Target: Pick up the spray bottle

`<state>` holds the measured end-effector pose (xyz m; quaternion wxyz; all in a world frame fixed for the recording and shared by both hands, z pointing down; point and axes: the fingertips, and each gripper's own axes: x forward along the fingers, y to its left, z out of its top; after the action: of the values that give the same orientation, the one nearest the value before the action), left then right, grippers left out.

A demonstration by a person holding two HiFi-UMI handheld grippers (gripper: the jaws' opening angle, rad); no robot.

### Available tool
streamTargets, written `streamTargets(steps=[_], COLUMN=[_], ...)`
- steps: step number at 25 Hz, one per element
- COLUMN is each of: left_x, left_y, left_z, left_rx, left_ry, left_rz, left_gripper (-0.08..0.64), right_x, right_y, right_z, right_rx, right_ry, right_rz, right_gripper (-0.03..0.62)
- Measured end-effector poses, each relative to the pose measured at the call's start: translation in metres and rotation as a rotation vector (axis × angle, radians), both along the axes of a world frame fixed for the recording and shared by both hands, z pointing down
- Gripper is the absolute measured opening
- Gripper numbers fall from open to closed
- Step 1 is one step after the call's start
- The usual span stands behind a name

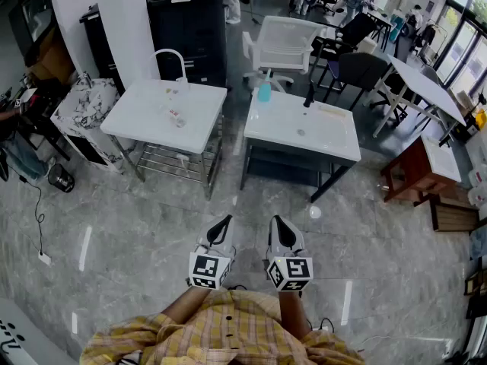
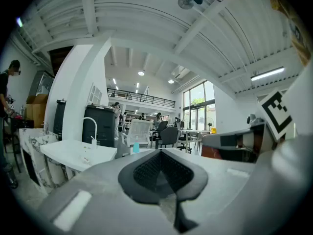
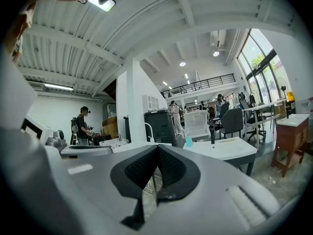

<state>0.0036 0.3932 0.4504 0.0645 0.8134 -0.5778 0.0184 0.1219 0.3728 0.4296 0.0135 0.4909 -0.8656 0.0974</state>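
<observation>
The spray bottle [image 1: 264, 91] is small and light blue. It stands at the far left corner of the right white sink table [image 1: 335, 149], well ahead of both grippers. It shows tiny in the left gripper view [image 2: 136, 147] and in the right gripper view [image 3: 189, 141]. My left gripper [image 1: 223, 223] and right gripper [image 1: 276, 223] hang side by side over the marble floor, close to my body. They point level toward the tables. Both are shut with nothing between their jaws, as also seen for the left gripper [image 2: 160, 153] and the right gripper [image 3: 157, 148].
A second white sink table [image 1: 137, 124] with a white faucet [image 1: 171, 55] stands to the left. A black faucet [image 1: 309, 96] is on the right table. Behind are a black cabinet [image 1: 186, 25] and a white chair [image 1: 285, 44]. A brown side table [image 1: 415, 169] stands at right.
</observation>
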Motion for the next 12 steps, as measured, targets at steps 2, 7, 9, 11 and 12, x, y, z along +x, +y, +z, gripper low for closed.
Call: streamTargets(steps=[2,7,9,11,12], left_x=[-0.003,-0.015,-0.02,-0.027,-0.031], left_y=[0.001,-0.002,-0.004,-0.005,-0.005], left_z=[0.001,-0.005,-0.006,-0.006,-0.005], left_rx=[-0.001,0.006,0.011,0.017,0.018], left_ry=[0.001,0.002,0.005,0.007,0.007], left_rz=[0.003,0.01,0.02,0.032,0.038], left_gripper=[-0.002,-0.002,-0.002,-0.002,-0.002], right_x=[-0.003,-0.016,-0.021,-0.028,-0.032], right_y=[0.001,0.0,-0.001,-0.002,-0.001], right_z=[0.001,-0.003,-0.004,-0.004,-0.003], right_rx=[-0.001,0.003,0.004,-0.001,-0.004], right_ry=[0.004,0.01,0.004,-0.017,-0.027], right_rz=[0.001,0.005,0.01,0.015,0.02], right_gripper=[-0.006,-0.006,-0.006,-0.006,-0.005])
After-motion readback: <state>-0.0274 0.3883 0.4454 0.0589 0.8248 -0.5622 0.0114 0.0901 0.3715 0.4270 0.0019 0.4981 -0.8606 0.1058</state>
